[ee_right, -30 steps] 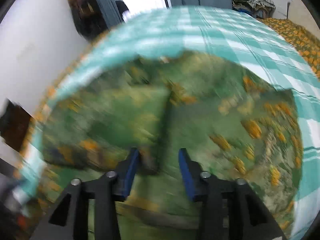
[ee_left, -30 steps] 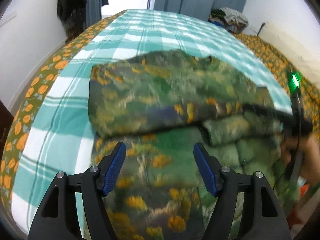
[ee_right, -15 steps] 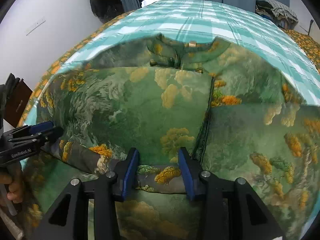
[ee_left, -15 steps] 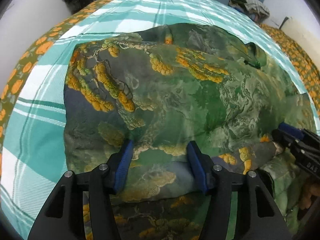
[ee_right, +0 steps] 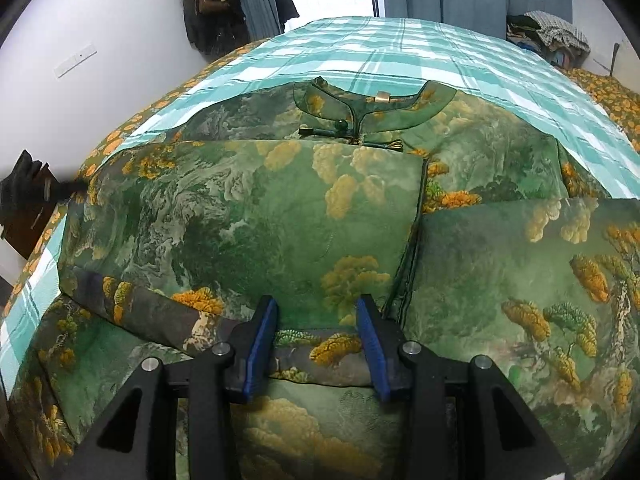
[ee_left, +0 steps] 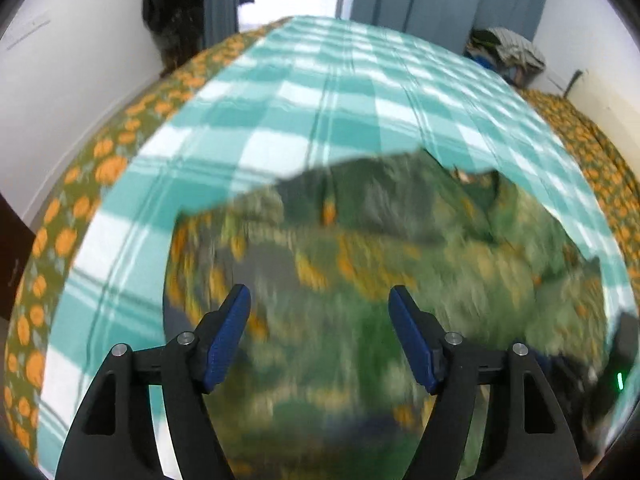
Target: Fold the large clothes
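A green garment (ee_right: pixel 248 216) printed with orange and yellow trees lies on the bed, collar (ee_right: pixel 372 108) at the far end. One side is folded over its middle. My right gripper (ee_right: pixel 317 300) is open low over the near edge of that fold, and a band of cloth lies between its blue fingers without being pinched. My left gripper (ee_left: pixel 318 290) hovers above the garment (ee_left: pixel 400 280), which is blurred in the left wrist view. Its jaws are opening wide and hold nothing. A dark blur at the left edge (ee_right: pixel 28 192) may be the left gripper.
A teal and white checked sheet (ee_right: pixel 440 52) covers the bed, with orange-flowered bedding (ee_left: pixel 100 168) along its sides. A heap of clothes (ee_right: pixel 552 32) sits at the far right corner. Dark clothes (ee_left: pixel 172 12) hang on the white left wall, beside grey-blue curtains.
The left gripper drew back from the fold's edge and its jaws narrowed, then spread. The right gripper settled at the fold's near edge and has stayed there.
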